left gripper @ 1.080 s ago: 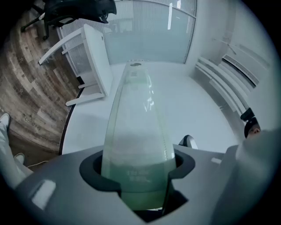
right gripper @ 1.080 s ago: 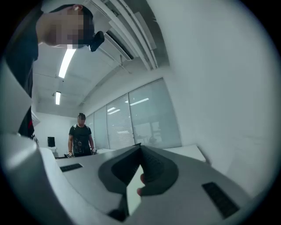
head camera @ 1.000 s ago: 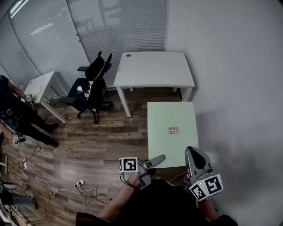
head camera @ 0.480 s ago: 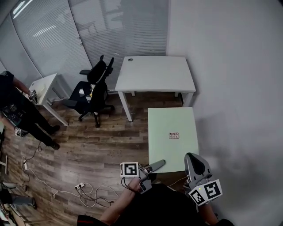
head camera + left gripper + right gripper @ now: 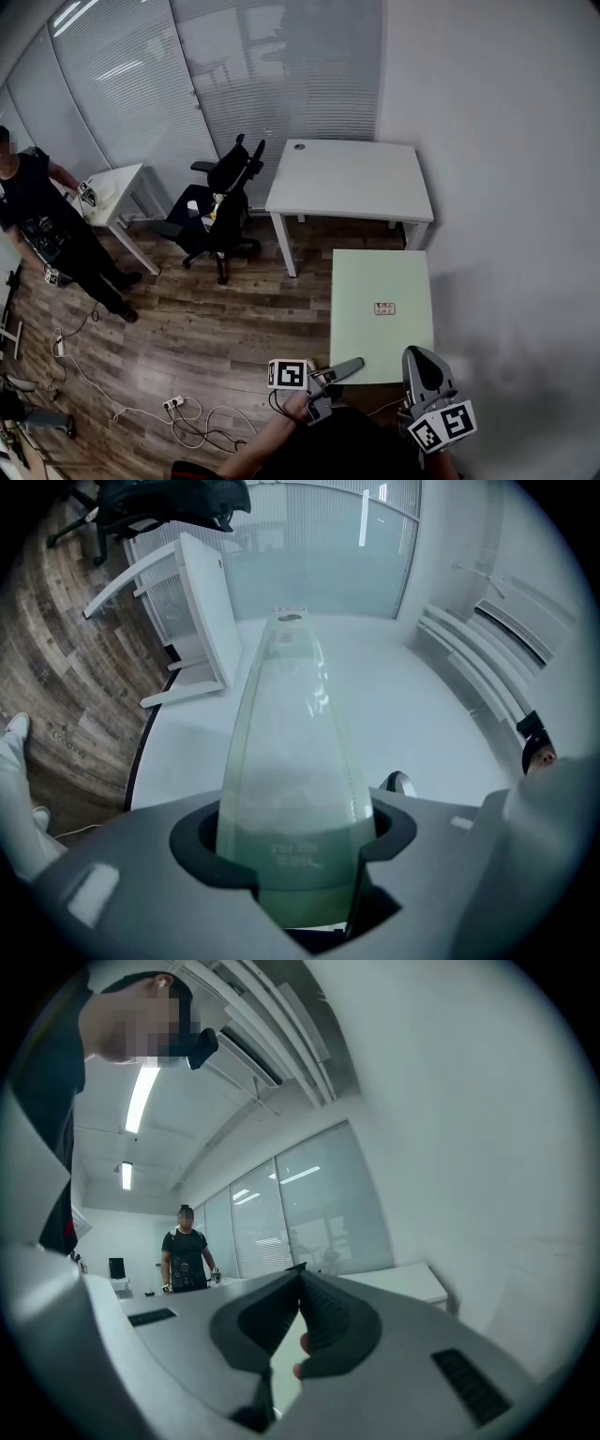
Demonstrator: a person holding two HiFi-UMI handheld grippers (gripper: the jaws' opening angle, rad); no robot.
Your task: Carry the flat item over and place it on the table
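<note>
The flat item is a pale green panel (image 5: 380,300) with a small label (image 5: 384,308), held level above the wood floor. My left gripper (image 5: 343,367) is shut on its near edge. In the left gripper view the panel (image 5: 291,714) runs edge-on away from my left gripper (image 5: 295,836), both pads against it. My right gripper (image 5: 421,367) sits at the panel's near right corner. In the right gripper view my right gripper (image 5: 300,1283) has its tips together and a pale sliver of the panel between the jaws. The white table (image 5: 352,178) stands just beyond the panel's far edge.
A black office chair (image 5: 220,202) stands left of the white table. A person in black (image 5: 47,225) stands at the far left by a smaller white table (image 5: 111,192). Cables and a power strip (image 5: 178,405) lie on the floor. A plain wall (image 5: 516,234) runs along the right.
The whole room has slid lower and to the right in the head view, and more of the person at the left shows. Both grippers keep the same hold on the panel.
</note>
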